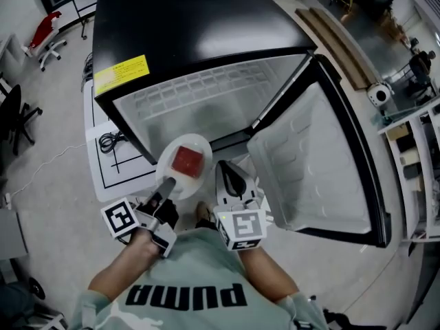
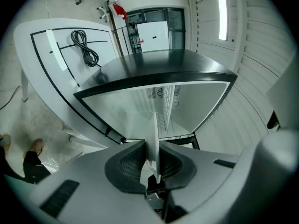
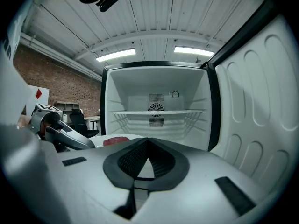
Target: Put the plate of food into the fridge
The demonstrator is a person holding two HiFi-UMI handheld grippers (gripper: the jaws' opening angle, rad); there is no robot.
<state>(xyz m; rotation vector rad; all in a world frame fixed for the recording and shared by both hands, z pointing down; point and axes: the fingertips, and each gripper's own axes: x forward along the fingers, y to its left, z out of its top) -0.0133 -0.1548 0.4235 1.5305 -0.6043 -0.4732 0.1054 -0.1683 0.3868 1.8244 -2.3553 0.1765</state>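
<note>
Head view first: the left gripper [image 1: 167, 184] has its jaws clamped on the near rim of the white plate [image 1: 194, 143], with a red square of food [image 1: 187, 161] sitting in the middle of it. The plate is held just in front of the open black fridge [image 1: 192, 19], at the front edge of the opening and not inside. The fridge door [image 1: 309, 163] is swung wide open to the right. The right gripper [image 1: 228, 172] is just beside the plate with nothing in it.

Left gripper view: you see the plate edge-on as a thin white sheet pinched between the two dark pads [image 2: 133, 160], fridge straight ahead. There's a white bench [image 2: 46, 55] off to the left with a black cable [image 2: 85, 48] on it.

Right gripper view: jaws are together and empty. The fridge is wide open ahead, its wire shelf [image 3: 159, 112] bare, and the plate and food peek in at left.
</note>
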